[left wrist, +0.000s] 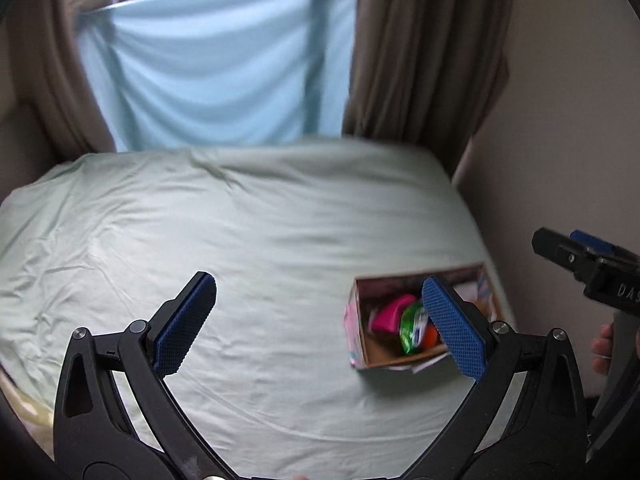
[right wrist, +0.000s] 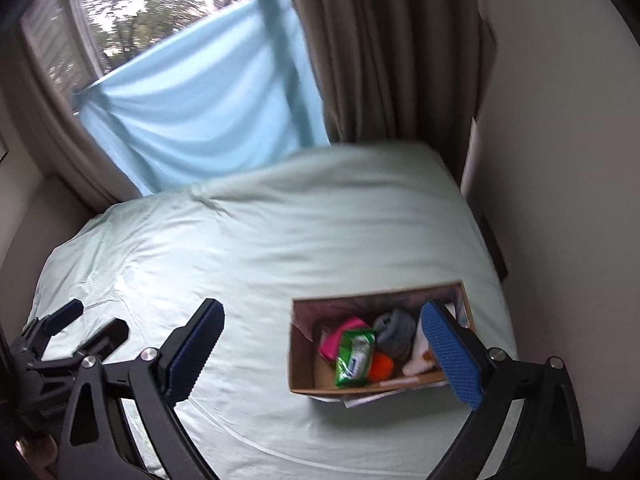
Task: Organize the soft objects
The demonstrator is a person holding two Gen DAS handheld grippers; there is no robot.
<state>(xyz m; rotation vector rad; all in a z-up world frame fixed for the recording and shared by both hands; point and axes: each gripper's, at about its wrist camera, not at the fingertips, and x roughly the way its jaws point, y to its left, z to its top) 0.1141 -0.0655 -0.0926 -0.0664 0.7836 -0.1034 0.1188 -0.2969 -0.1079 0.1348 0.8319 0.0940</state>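
Left gripper point(left wrist: 320, 328) spread wide, empty; right gripper point(right wrist: 320, 348) likewise, above the bed point(right wrist: 280, 240); box point(right wrist: 304, 376), lower right of frame, holds pink, green, orange and grey items; bed otherwise bare; judged nearly complete.

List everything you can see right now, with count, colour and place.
Box: 1, cardboard, on bed, right side.
Pink item: 1, in box.
Green packet: 1, in box.
Orange item: 1, in box.
Grey cloth: 1, in box.
White cloth: 1, in box.
Bed sheet: 1, pale green.
Blue cloth: 1, over window.
Curtain: brown, beside window.
Left gripper: open, empty.
Right gripper: open, empty.
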